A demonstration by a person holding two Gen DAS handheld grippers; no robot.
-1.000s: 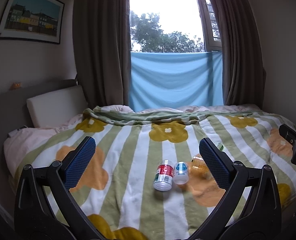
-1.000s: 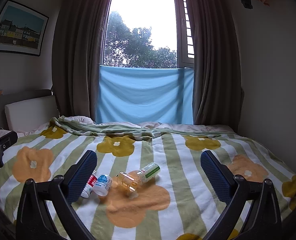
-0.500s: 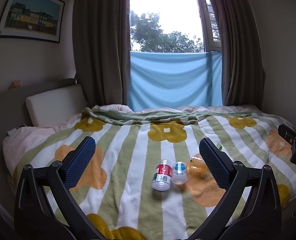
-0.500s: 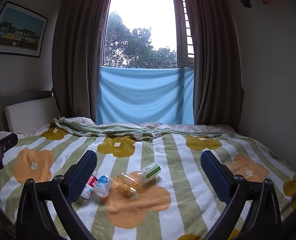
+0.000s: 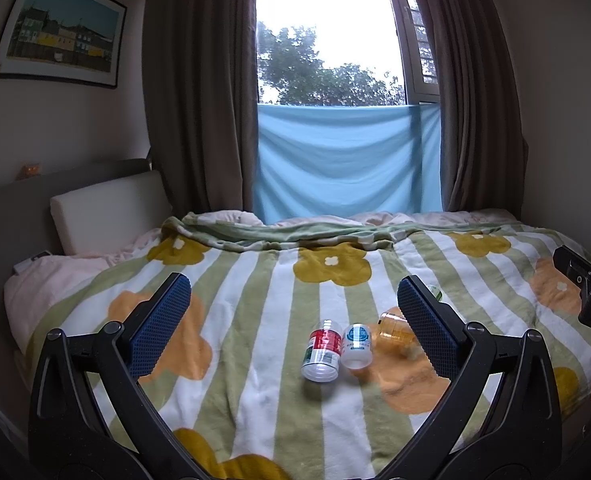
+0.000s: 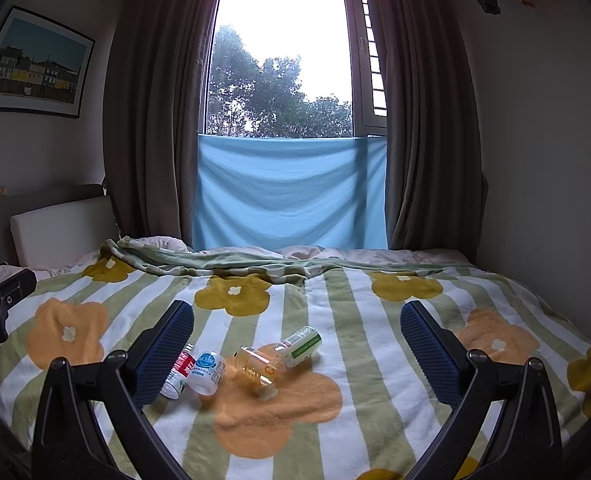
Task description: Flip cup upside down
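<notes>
The cup [image 6: 257, 365], a clear amber one, lies on its side on the flowered blanket [image 6: 355, 360], its mouth turned toward the cameras, on the edge of an orange flower print. In the right wrist view it sits ahead of the right gripper [image 6: 297, 344], between the spread fingers but nearer the left-hand pad, and well clear of both. In the left wrist view the cup [image 5: 393, 327] shows just beside the right-hand pad of the left gripper [image 5: 294, 320], partly hidden behind it, though farther off on the bed. Both grippers are released, jaws wide apart, holding nothing and hovering above the near edge of the bed. Touching the cup's far end is a small bottle with a green label [image 6: 301, 345], also toppled. To the cup's left lie two more small bottles side by side: one with a blue-and-white label [image 5: 357, 345] and one with a red label [image 5: 322, 350]. Their contents cannot be made out; the cup looks empty.
</notes>
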